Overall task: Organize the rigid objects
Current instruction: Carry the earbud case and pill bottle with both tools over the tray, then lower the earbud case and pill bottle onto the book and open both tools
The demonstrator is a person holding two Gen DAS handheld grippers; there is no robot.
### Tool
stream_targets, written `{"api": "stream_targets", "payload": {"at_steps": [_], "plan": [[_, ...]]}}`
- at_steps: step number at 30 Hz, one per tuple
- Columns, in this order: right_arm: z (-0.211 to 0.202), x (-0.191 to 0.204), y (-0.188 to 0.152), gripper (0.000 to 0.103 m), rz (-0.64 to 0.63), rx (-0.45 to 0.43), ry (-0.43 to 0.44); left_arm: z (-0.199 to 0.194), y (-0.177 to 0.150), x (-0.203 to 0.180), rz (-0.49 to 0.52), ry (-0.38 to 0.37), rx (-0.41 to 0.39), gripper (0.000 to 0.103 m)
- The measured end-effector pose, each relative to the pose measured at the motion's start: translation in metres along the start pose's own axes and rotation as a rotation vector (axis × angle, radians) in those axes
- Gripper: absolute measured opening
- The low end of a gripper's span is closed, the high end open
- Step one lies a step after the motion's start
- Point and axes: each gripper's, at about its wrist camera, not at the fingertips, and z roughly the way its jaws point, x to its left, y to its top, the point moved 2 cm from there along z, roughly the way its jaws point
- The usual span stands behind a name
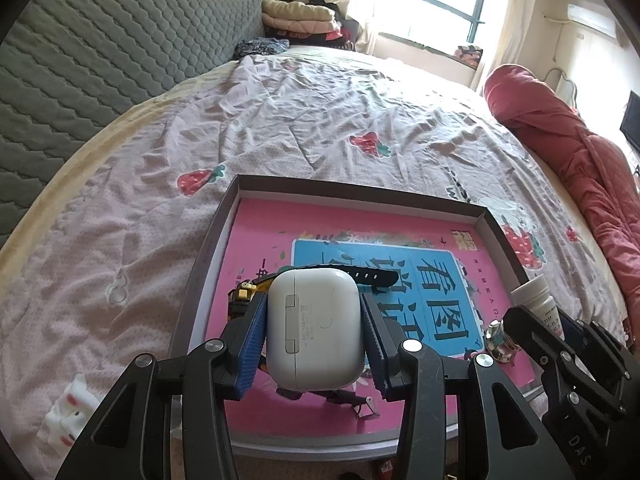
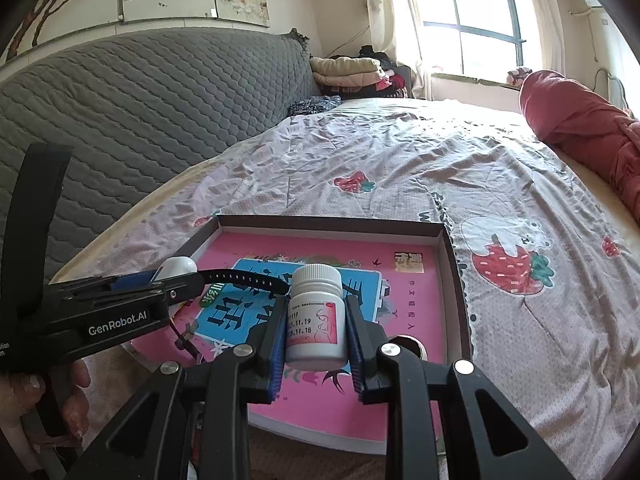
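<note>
My left gripper is shut on a white earbud case and holds it over the near left part of a shallow cardboard box with a pink book cover on its floor. My right gripper is shut on a white pill bottle over the box's near middle. A black watch strap lies in the box behind the case and shows in the right wrist view. A small yellow toy sits left of the case. A shiny metal knob lies at the near right.
The box lies on a bed with a pink strawberry sheet. A grey quilted headboard rises at the left. A red quilt lies at the right. A white rabbit toy lies on the sheet left of the box.
</note>
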Motion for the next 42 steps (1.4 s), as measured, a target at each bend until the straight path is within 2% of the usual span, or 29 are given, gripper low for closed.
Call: {"api": "stream_targets", "payload": {"at_steps": [27, 42], "plan": [[0.030, 0.005, -0.024, 0.027, 0.002, 0.142, 0.037, 0.021, -0.008, -0.014, 0.059, -0.015, 0.058, 0.047], [0.038, -0.004, -0.029, 0.027, 0.019, 0.173, -0.004, 0.032, -0.012, -0.020, 0.089, -0.027, 0.106, 0.047]]}}
